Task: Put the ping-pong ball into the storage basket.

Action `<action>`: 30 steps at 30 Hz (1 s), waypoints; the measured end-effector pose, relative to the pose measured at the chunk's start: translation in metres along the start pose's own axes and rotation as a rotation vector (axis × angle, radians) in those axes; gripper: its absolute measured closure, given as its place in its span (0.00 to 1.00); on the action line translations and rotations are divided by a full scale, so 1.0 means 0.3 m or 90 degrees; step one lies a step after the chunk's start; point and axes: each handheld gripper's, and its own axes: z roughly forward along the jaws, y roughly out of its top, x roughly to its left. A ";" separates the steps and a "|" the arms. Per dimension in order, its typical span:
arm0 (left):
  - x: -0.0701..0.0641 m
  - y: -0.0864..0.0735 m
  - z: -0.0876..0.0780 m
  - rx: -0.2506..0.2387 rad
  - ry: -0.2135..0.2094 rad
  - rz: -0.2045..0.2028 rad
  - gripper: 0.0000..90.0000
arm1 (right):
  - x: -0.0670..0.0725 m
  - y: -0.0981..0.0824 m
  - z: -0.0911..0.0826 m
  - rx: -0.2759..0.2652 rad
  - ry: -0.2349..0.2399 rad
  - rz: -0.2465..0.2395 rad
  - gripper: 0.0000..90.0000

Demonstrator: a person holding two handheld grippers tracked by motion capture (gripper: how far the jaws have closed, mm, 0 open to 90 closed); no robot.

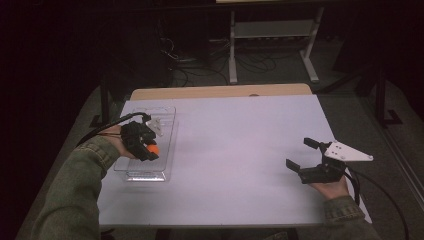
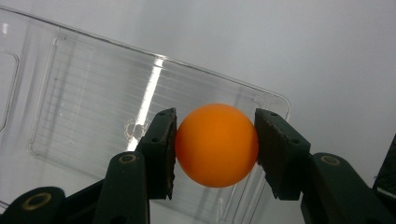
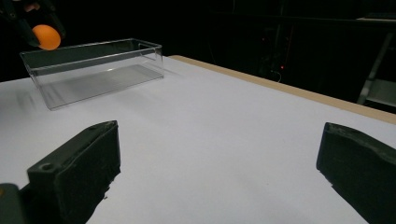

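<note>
Left gripper: jaws clamped on the orange ball, one pad on each side at its widest part
Ball position: mid-left of the high view, held above the clear tray
Right gripper: lower right, jaws wide apart, holding nothing, over bare tabletop
Handling: ball looks light, smooth, hard-shelled; likely slippery and prone to roll, so grip across the middle, gently

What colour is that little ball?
Orange; the ball shows best in the left gripper view.

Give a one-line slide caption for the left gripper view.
Left gripper clamps an orange ball above a clear plastic tray.
</note>
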 end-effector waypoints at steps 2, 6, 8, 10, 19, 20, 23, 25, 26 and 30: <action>0.000 0.000 0.003 0.000 -0.001 -0.001 0.56 | 0.000 0.000 0.000 0.000 0.000 0.001 0.00; -0.002 -0.001 0.012 0.000 -0.005 -0.002 0.56 | 0.000 0.000 0.000 0.000 0.001 0.000 0.00; -0.002 -0.002 0.017 0.000 -0.005 -0.004 0.56 | 0.001 0.000 0.000 0.001 0.001 0.001 0.00; -0.002 -0.002 0.023 -0.001 -0.009 -0.003 0.56 | 0.001 0.000 0.000 0.001 0.001 0.001 0.00; -0.001 -0.008 0.046 0.005 -0.013 -0.004 0.56 | 0.000 0.000 0.000 0.002 0.001 0.001 0.00; -0.002 -0.008 0.048 0.005 -0.013 -0.003 0.56 | 0.000 0.000 0.000 0.001 0.001 0.001 0.00; -0.004 -0.007 0.057 0.001 -0.017 -0.004 0.56 | 0.000 0.000 0.000 0.001 0.001 0.001 0.00; -0.004 -0.008 0.066 -0.001 -0.020 -0.005 0.56 | 0.000 0.000 0.000 0.001 0.001 0.000 0.00; -0.004 -0.009 0.071 0.000 -0.021 -0.004 0.56 | 0.000 0.000 0.000 0.001 0.001 0.000 0.00; -0.004 -0.011 0.086 0.002 -0.026 -0.007 0.56 | -0.001 0.000 -0.001 0.001 0.000 0.001 0.00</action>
